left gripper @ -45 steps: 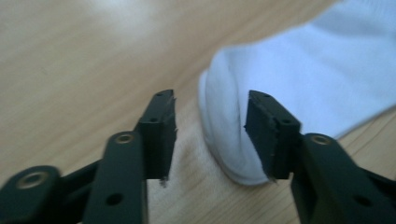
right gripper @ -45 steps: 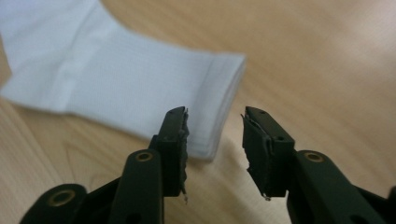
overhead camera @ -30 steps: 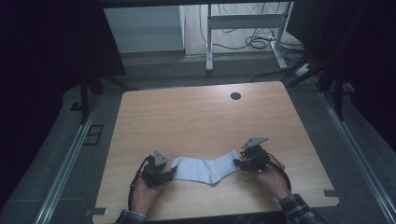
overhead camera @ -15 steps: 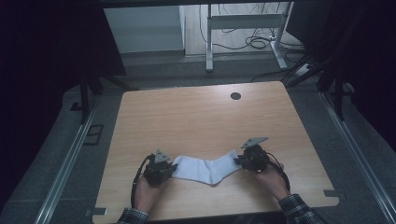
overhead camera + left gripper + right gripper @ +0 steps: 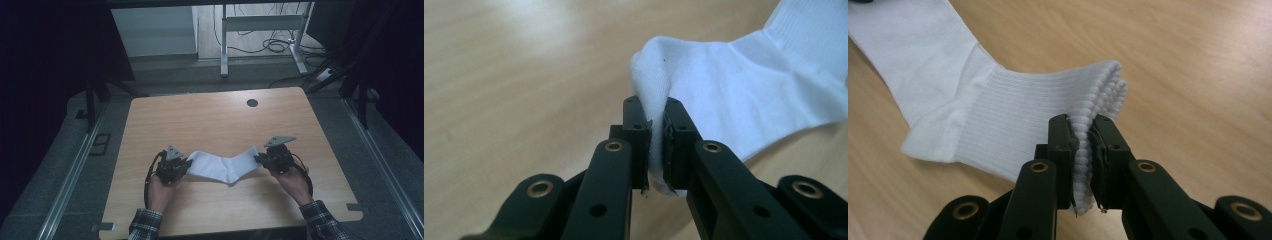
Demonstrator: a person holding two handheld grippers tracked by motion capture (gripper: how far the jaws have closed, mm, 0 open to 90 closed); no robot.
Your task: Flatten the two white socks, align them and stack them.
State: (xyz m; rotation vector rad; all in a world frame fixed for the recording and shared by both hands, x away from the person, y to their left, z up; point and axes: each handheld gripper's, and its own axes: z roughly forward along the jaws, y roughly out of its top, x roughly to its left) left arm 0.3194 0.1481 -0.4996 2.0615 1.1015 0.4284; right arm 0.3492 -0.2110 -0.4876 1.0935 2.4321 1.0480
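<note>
- Sock: a white sock lies stretched across the near half of the wooden table, bent in a shallow V at the heel, with the ribbed cuff toward the person's right and the toe toward the left.
- Toe end: in the left gripper view the smooth toe fabric bunches up between the two black jaws, which are clamped tight on it.
- Cuff end: in the right gripper view the ribbed cuff is folded over and pinched between the jaws, which are closed firmly on the layers.
- Left gripper: it sits low at the sock's toe, held by the person's left hand, which comes in from the bottom edge.
- Right gripper: it sits at the cuff, with the right hand behind it and a checked sleeve below.
- Change: against the pictures from a second and half a second ago, both grippers and the sock sit in almost the same places; the sock looks no flatter and no more lifted.
- Meaning: I judge that both grips are set and the person is pausing with the sock held between them, so the next move, whether a lift, a stretch or a fold, has not begun.
- Surroundings: a dark round hole marks the table's far side, well apart from the sock.
</note>
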